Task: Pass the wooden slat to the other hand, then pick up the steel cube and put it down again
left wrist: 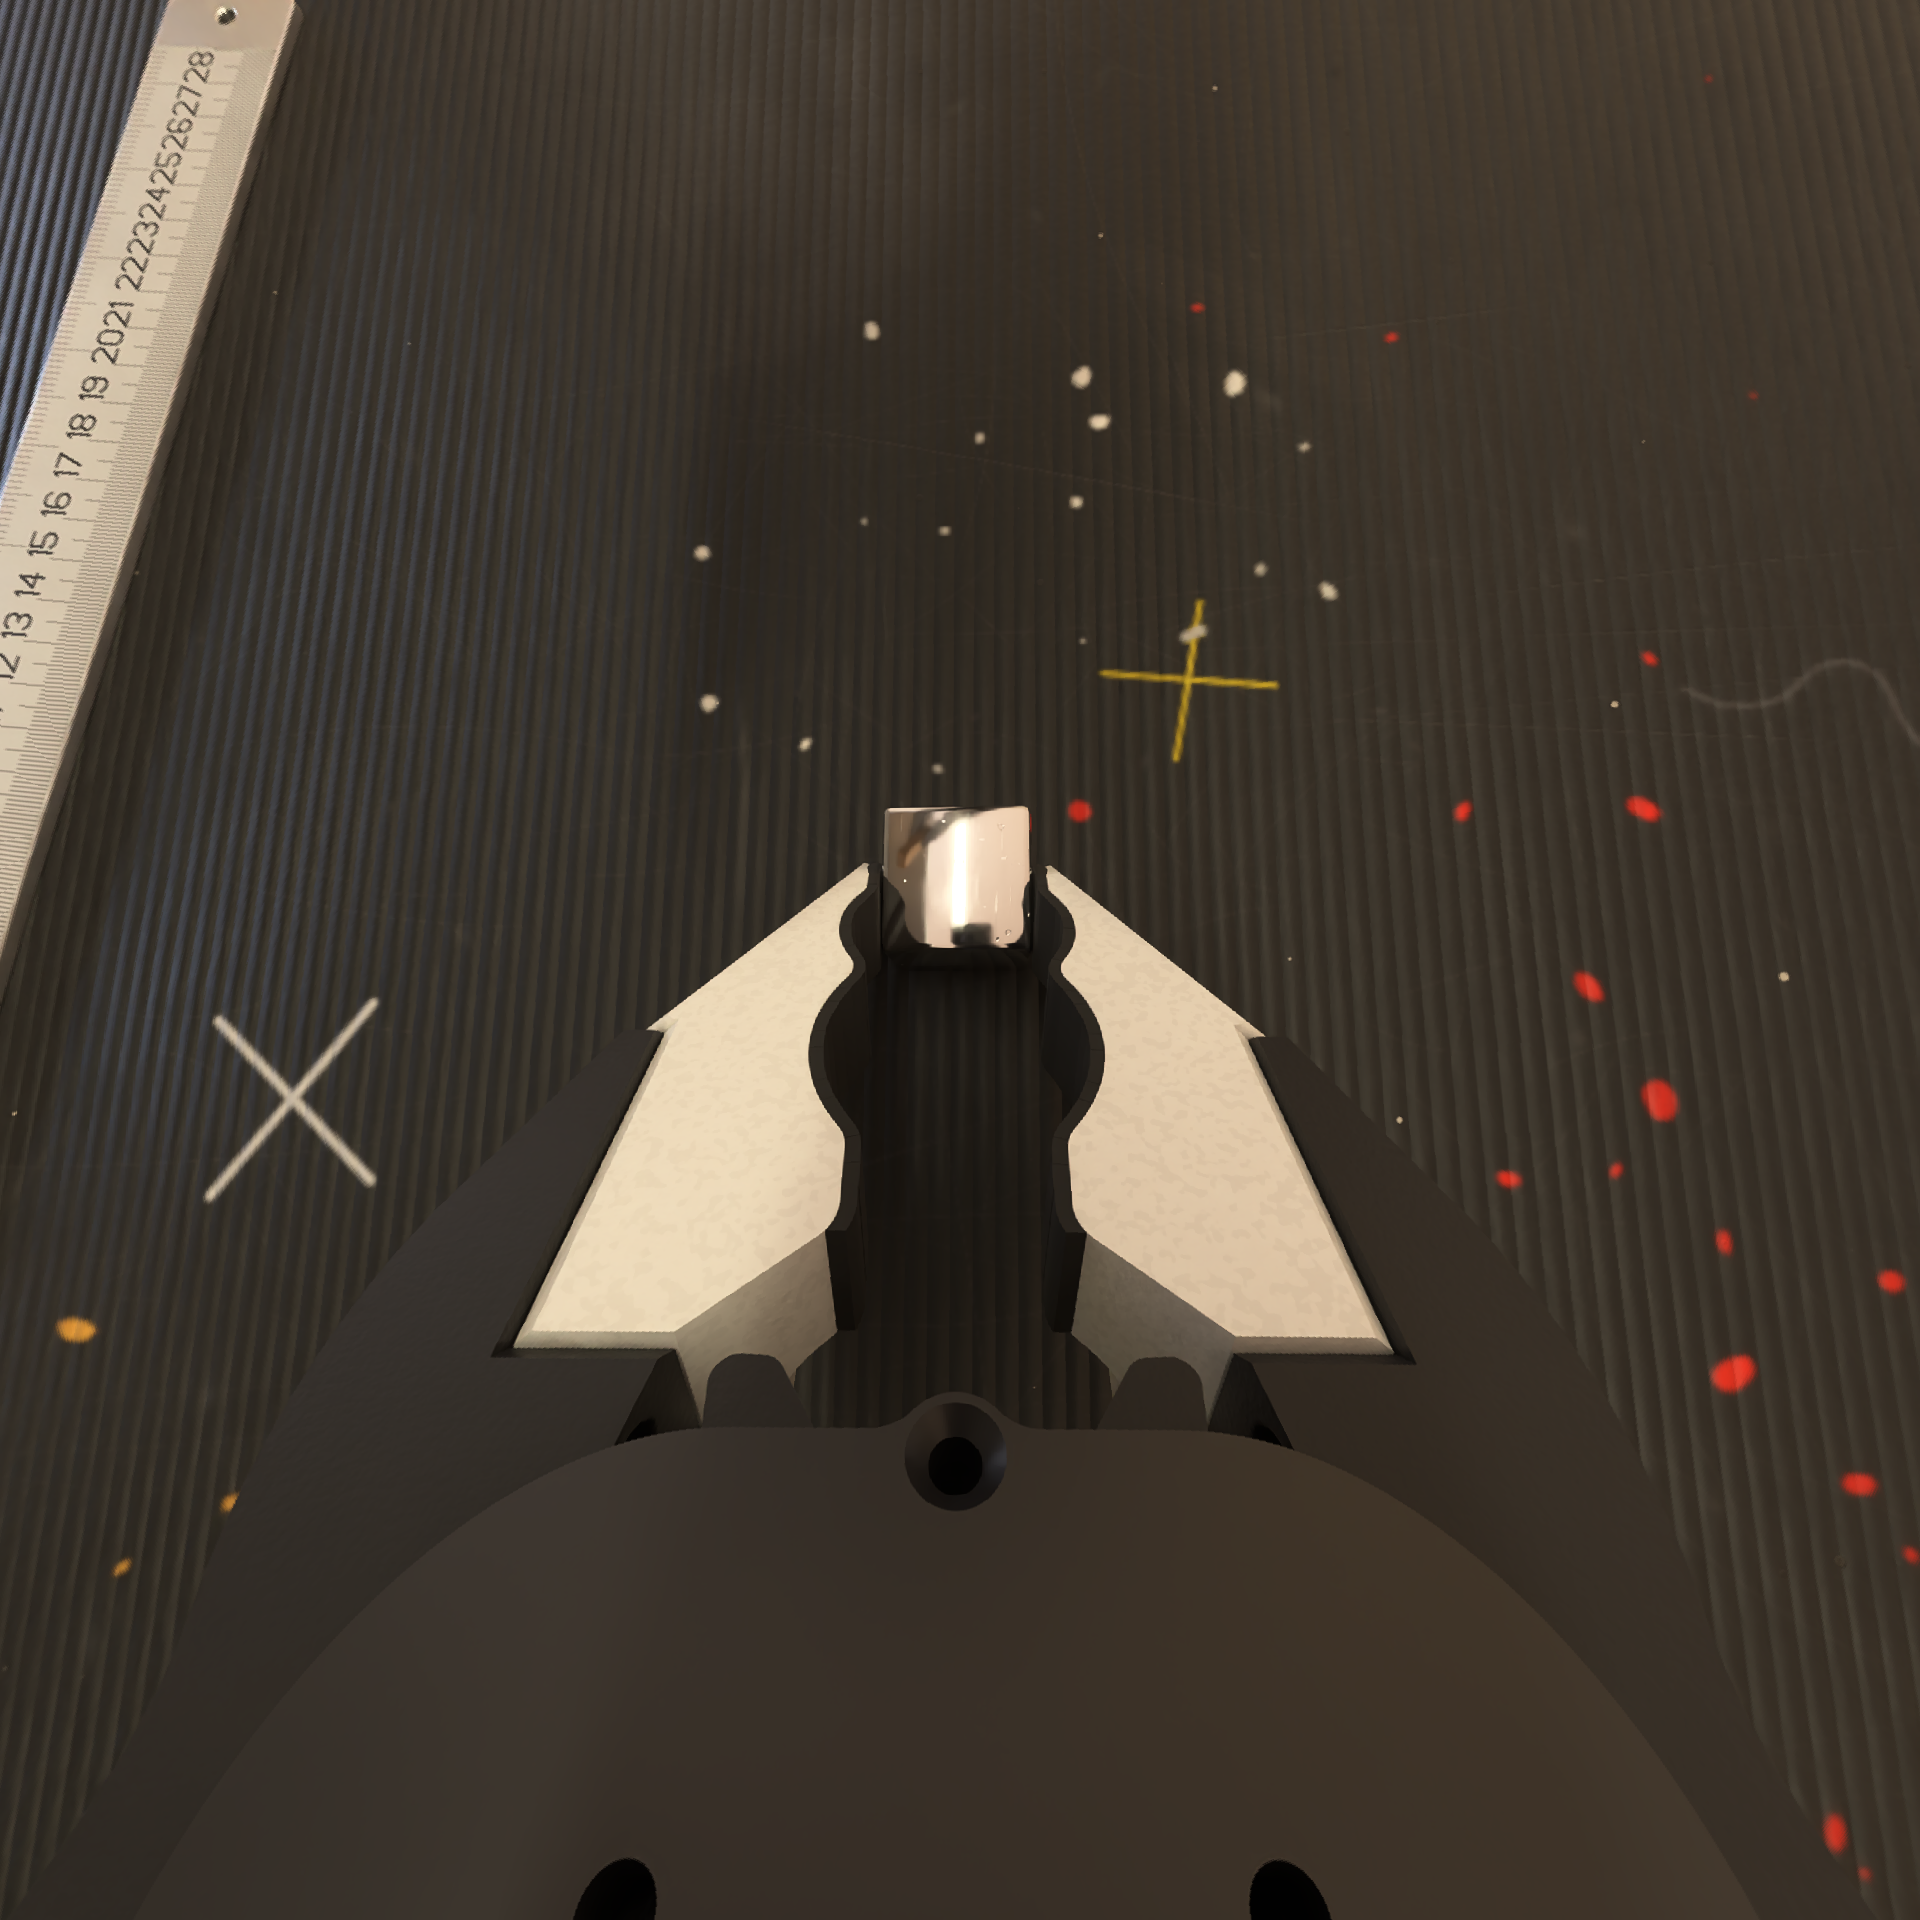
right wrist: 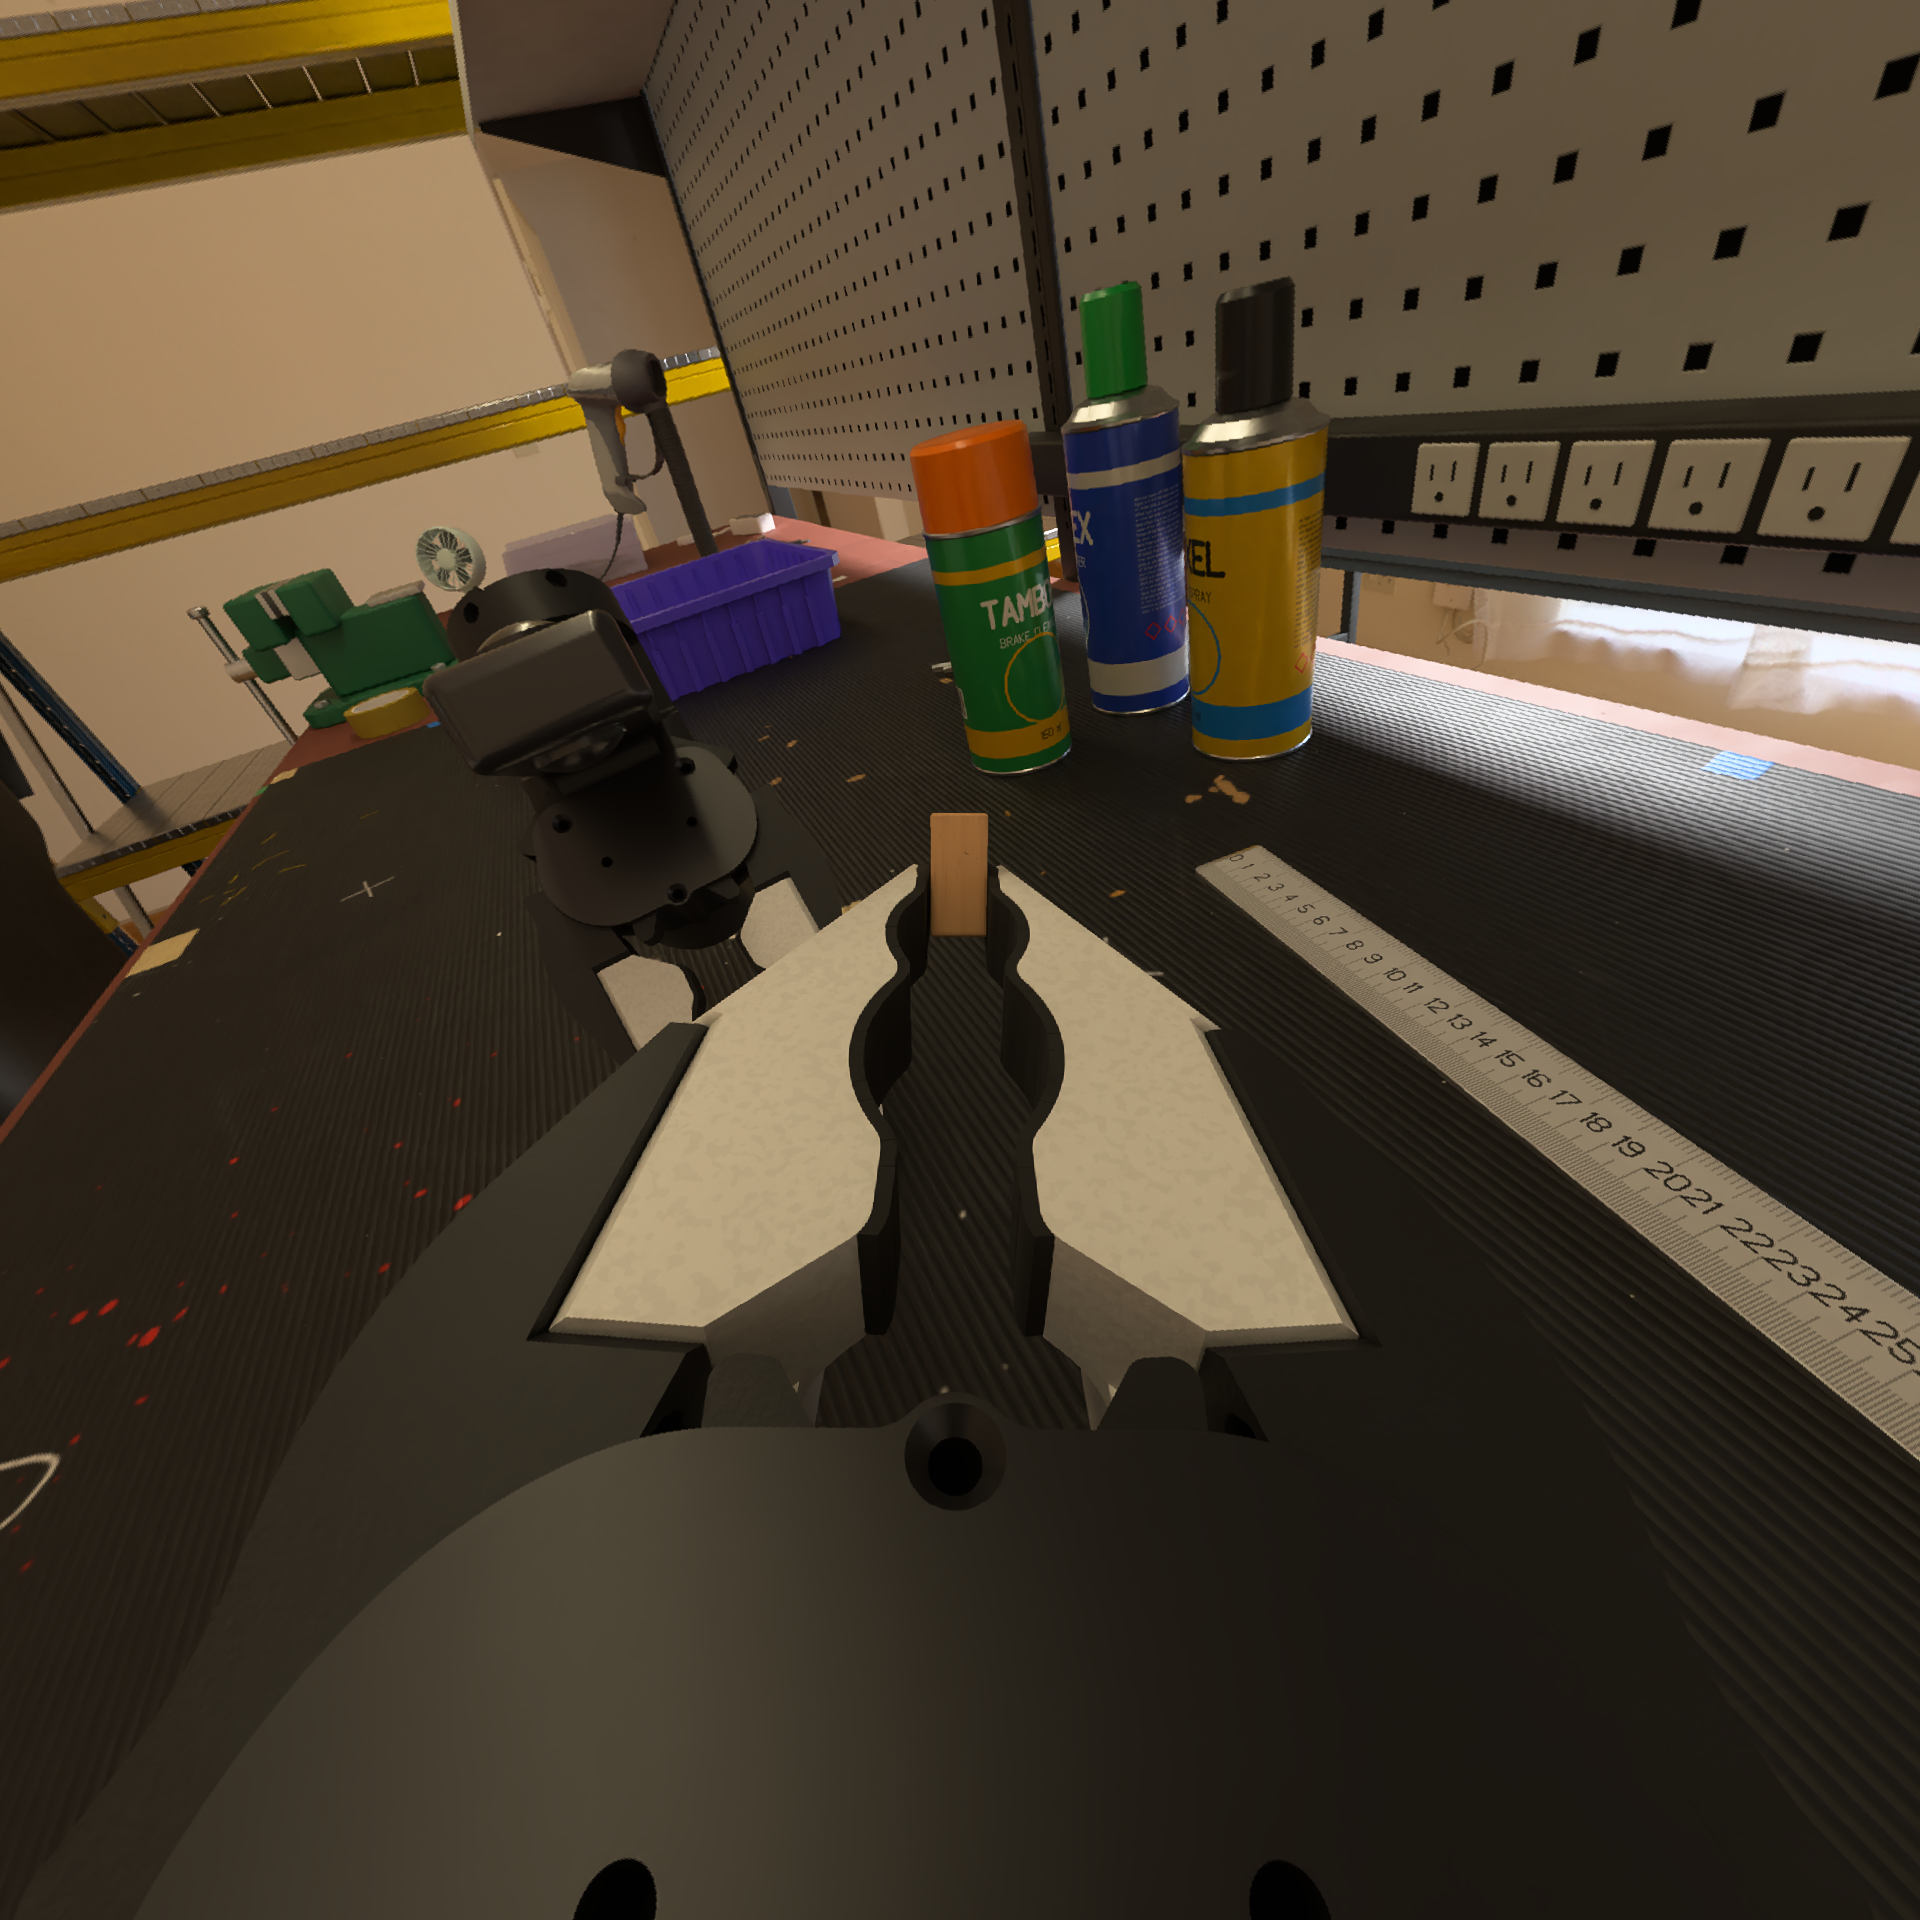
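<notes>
In the left wrist view my left gripper (left wrist: 956, 894) is shut on the shiny steel cube (left wrist: 956, 857), held at the fingertips over the dark ribbed mat (left wrist: 1455, 520); I cannot tell whether the cube touches the mat. In the right wrist view my right gripper (right wrist: 958, 904) is shut on the small wooden slat (right wrist: 958, 852), which stands upright between the fingertips above the mat. The left gripper (right wrist: 717, 951) also shows there, to the left, pointing down at the mat. Its fingertips and the cube are hidden behind my right finger.
A steel ruler (left wrist: 114, 343) lies on the mat, at the right in the right wrist view (right wrist: 1558, 1091). Three spray cans (right wrist: 997, 603) stand ahead by the pegboard (right wrist: 1455, 208). A purple bin (right wrist: 727, 613) and a green vise (right wrist: 332, 634) stand far left. A white X (left wrist: 293, 1099) and a yellow cross (left wrist: 1188, 681) mark the mat.
</notes>
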You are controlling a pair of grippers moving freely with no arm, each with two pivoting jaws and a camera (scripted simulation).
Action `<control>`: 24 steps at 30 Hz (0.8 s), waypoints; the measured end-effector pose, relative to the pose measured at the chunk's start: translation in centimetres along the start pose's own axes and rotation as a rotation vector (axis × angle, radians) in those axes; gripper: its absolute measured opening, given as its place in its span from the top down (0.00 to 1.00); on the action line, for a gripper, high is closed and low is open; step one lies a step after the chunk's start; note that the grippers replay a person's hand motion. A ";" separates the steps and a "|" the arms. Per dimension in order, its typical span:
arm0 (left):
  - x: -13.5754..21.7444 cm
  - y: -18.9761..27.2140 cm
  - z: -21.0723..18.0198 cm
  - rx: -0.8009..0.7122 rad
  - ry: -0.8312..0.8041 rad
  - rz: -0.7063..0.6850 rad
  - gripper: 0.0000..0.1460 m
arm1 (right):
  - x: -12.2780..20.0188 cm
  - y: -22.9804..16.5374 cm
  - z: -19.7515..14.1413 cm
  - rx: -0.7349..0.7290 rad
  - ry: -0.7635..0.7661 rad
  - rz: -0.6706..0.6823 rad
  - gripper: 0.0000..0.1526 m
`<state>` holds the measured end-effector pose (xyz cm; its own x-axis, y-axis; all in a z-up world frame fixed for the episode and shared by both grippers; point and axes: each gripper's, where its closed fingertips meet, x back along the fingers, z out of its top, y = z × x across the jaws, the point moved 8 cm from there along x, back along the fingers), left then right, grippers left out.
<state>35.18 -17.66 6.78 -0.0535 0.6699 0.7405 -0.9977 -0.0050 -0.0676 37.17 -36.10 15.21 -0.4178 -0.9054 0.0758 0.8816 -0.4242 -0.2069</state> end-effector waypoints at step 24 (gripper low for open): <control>10.9 -4.8 2.1 0.014 0.573 -0.166 0.81 | -0.5 -0.6 1.0 0.065 -0.030 0.026 0.94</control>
<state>39.26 -11.85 16.58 0.1302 0.9564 0.2615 -0.9915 0.1269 0.0296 37.06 -35.41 16.27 -0.3887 -0.9158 0.1007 0.9049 -0.4000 -0.1454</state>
